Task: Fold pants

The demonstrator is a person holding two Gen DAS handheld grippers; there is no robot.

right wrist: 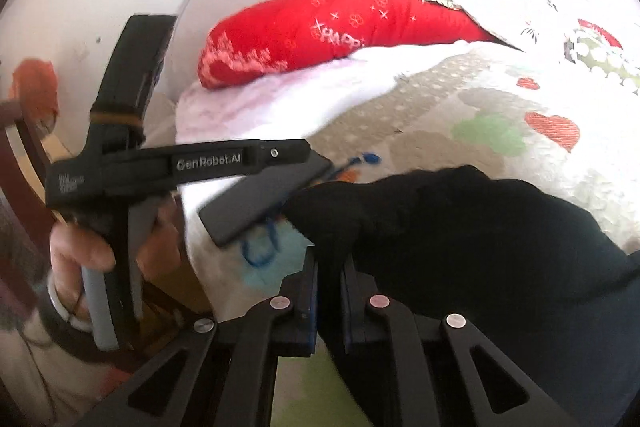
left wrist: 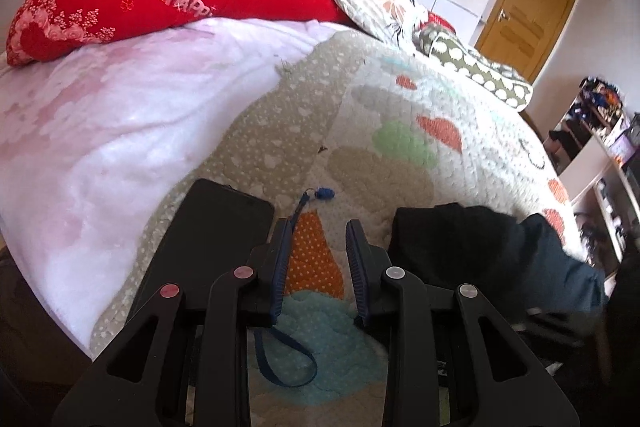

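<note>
So the right gripper [right wrist: 329, 279] is pinched tight on the black pants [right wrist: 460, 227] over the bed [left wrist: 400, 115], while the left gripper [left wrist: 318, 227] sits narrow and empty.

Left gripper [left wrist: 318, 223] angled down, jaws apart w/ nothing between the pads. Right gripper [right wrist: 330, 263] angled down, jaws clamped on dark fabric. A hand [right wrist: 86, 251] grips the left gripper's handle.

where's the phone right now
In the left wrist view the phone lies flat on the quilt, just left of the left gripper, beside a blue strap.
</note>
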